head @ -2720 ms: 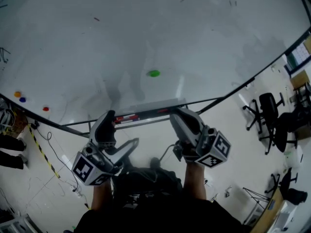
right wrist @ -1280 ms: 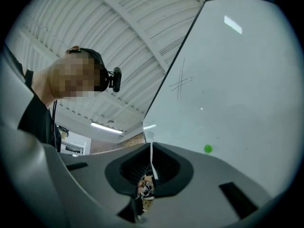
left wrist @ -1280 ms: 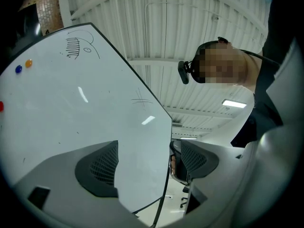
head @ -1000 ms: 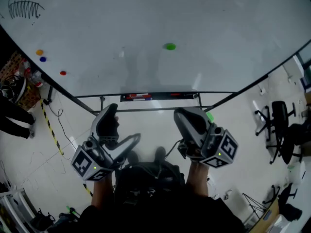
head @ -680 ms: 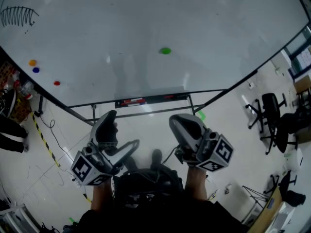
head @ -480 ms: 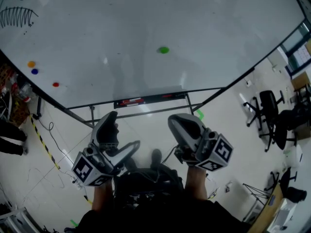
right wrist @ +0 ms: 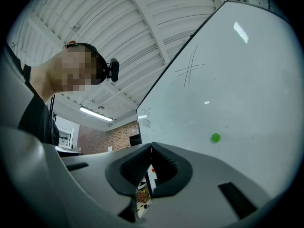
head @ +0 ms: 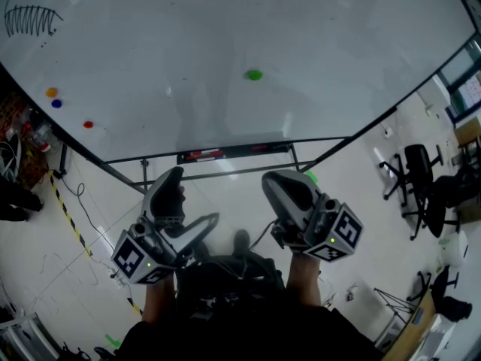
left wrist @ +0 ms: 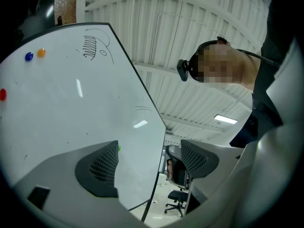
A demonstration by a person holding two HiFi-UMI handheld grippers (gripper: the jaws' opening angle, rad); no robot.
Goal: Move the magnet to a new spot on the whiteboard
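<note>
The green magnet [head: 255,74] sticks to the whiteboard [head: 225,28] near its lower middle, well beyond both grippers. My left gripper [head: 188,205] is held low in front of the body, open and empty. Level with it, my right gripper [head: 276,180] is shut with nothing between its jaws. In the left gripper view the open gripper [left wrist: 149,163] frames the board's edge, and the green magnet [left wrist: 118,148] peeks out beside the left pad. In the right gripper view the pads of the right gripper [right wrist: 151,167] meet, and the green magnet [right wrist: 215,137] shows up and to the right.
Orange [head: 51,92], blue [head: 56,104] and red [head: 89,125] magnets sit at the board's left edge. A marker tray [head: 225,154] runs under the board. Office chairs [head: 421,179] stand to the right. Striped tape [head: 68,216] and cables lie on the floor at the left.
The head view has shifted, so the board and the green magnet sit a little differently in the picture. Both grippers have kept their place, the left open, the right shut.
</note>
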